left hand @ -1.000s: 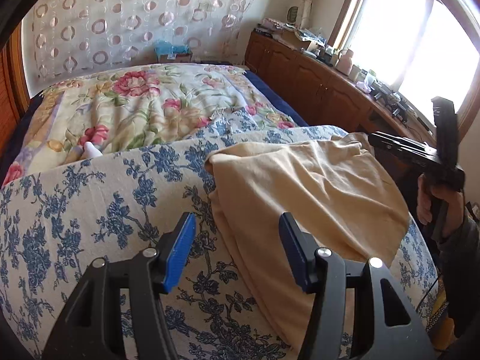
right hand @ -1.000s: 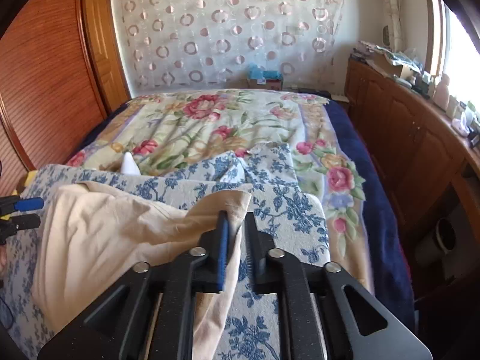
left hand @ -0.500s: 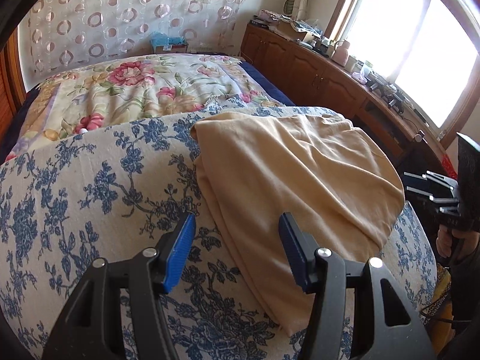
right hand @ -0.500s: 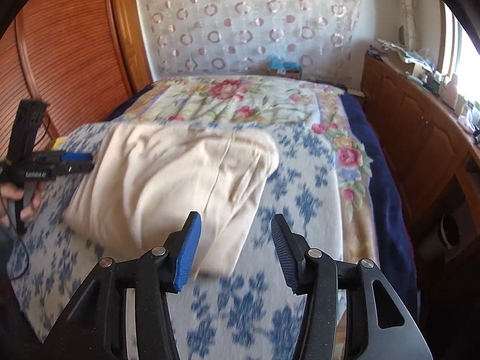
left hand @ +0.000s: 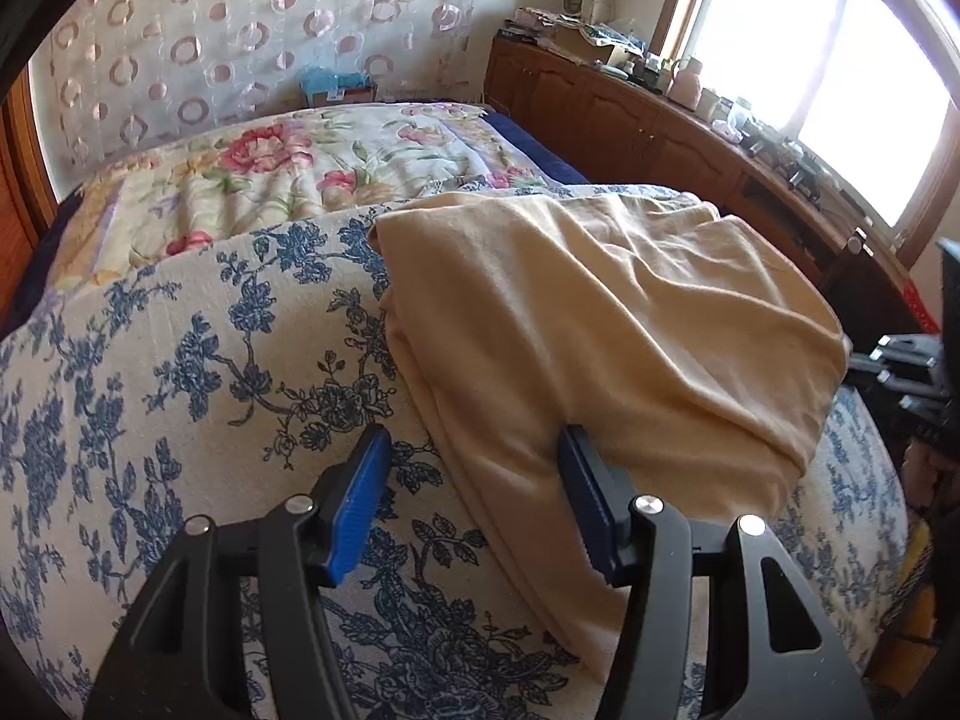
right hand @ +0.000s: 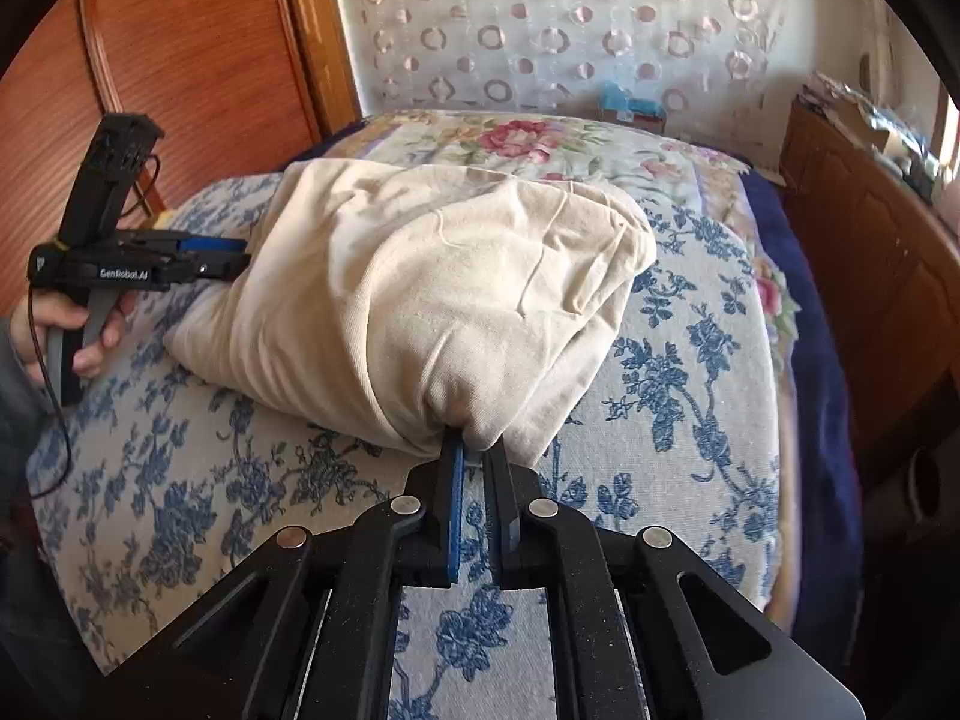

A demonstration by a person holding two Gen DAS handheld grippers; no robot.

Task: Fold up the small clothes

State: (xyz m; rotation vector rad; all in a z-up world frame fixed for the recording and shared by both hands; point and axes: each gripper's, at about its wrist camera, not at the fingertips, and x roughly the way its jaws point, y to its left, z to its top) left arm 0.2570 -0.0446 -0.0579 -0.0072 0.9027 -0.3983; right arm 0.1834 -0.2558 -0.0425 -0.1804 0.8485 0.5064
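The right tool [right hand: 474, 450] is pinched shut on the near corner of the cream garment [right hand: 432, 276], the cloth bunched into a peak right at its blue pads. The left tool [left hand: 474, 492] stands about half open over the garment's near edge, one blue pad against the cloth and the other above the blue-flowered blanket [left hand: 180, 372]; it grips nothing. The garment lies folded on that blanket, across the near end of the bed, with the rose-patterned quilt [left hand: 252, 174] beyond it. Half a second ago the right tool hung open and short of the cloth; since then it has closed on the corner, while the left tool has kept the same width. Both tools point downward toward the bed, and in the right wrist view a hand [right hand: 66, 330] grips the left tool's handle at the blanket's left side.
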